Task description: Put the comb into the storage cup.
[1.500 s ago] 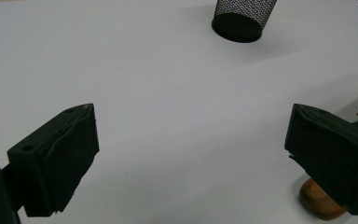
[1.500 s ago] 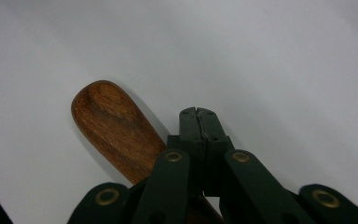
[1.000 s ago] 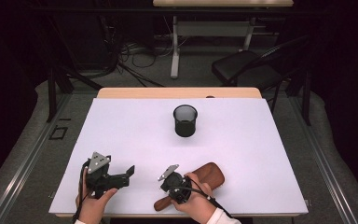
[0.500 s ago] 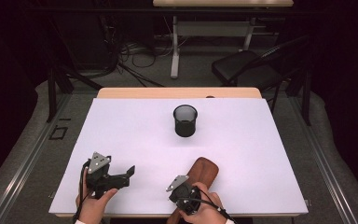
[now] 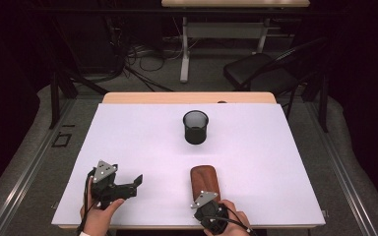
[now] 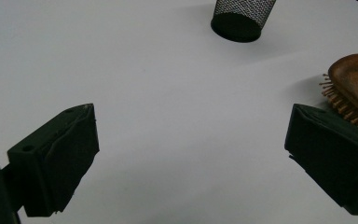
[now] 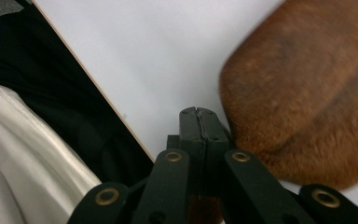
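High view: your white table [image 5: 142, 142] takes up the middle of the frame, and the black mesh cup [image 5: 196, 127] stands upright just above its centre. The wooden hairbrush [image 5: 204, 181] lies lower centre, back up, its handle end running under your right gripper [image 5: 205, 200] at the bottom edge. In the right gripper view those jaws are pressed together, with a bit of brown wood showing beneath them; whether they pinch it, you cannot tell. Your left gripper [image 5: 130, 183] sits lower left, jaws spread wide over bare table, well apart from the hairbrush.
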A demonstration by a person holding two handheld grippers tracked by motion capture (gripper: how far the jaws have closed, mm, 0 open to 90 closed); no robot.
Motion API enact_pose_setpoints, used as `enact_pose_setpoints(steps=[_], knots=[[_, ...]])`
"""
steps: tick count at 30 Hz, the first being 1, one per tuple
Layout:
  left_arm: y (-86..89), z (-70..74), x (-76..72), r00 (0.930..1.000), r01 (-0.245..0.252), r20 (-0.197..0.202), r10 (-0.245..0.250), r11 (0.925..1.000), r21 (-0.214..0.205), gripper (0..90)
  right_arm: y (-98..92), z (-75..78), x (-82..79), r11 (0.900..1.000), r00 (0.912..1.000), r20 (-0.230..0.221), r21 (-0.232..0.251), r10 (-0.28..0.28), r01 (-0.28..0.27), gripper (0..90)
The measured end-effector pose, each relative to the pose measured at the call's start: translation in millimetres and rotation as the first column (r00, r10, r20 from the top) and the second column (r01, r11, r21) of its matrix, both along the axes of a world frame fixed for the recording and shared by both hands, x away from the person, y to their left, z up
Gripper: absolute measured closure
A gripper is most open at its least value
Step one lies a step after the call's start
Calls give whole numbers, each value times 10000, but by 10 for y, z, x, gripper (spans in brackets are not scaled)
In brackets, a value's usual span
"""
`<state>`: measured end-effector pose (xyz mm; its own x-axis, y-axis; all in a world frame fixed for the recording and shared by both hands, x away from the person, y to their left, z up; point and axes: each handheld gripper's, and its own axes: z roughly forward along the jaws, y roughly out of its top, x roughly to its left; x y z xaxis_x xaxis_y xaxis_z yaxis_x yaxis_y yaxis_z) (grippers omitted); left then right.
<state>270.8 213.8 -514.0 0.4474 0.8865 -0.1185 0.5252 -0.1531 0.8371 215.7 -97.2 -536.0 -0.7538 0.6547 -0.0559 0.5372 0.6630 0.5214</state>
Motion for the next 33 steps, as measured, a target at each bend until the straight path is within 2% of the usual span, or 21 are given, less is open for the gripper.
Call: enact_pose_setpoints(steps=[8, 17, 24, 33], knots=[[5, -4, 5, 10000, 8, -40, -8, 10000, -15, 27, -328, -12, 0, 9971, 9980, -245, 467, -584, 595, 900], [9, -12, 8, 10000, 17, -62, -17, 10000, -31, 28, -632, -15, 19, 9861, 9893, -450, 854, -1387, 1422, 900], [18, -14, 10, 10000, -3, -77, 2, 10000, -58, 30, -742, -36, 53, 9780, 9814, -537, 899, -1841, 1884, 896], [31, -18, 14, 9999, -25, -98, 24, 10000, -82, 31, -816, -49, 105, 9712, 9750, -520, 914, -2159, 2199, 894]])
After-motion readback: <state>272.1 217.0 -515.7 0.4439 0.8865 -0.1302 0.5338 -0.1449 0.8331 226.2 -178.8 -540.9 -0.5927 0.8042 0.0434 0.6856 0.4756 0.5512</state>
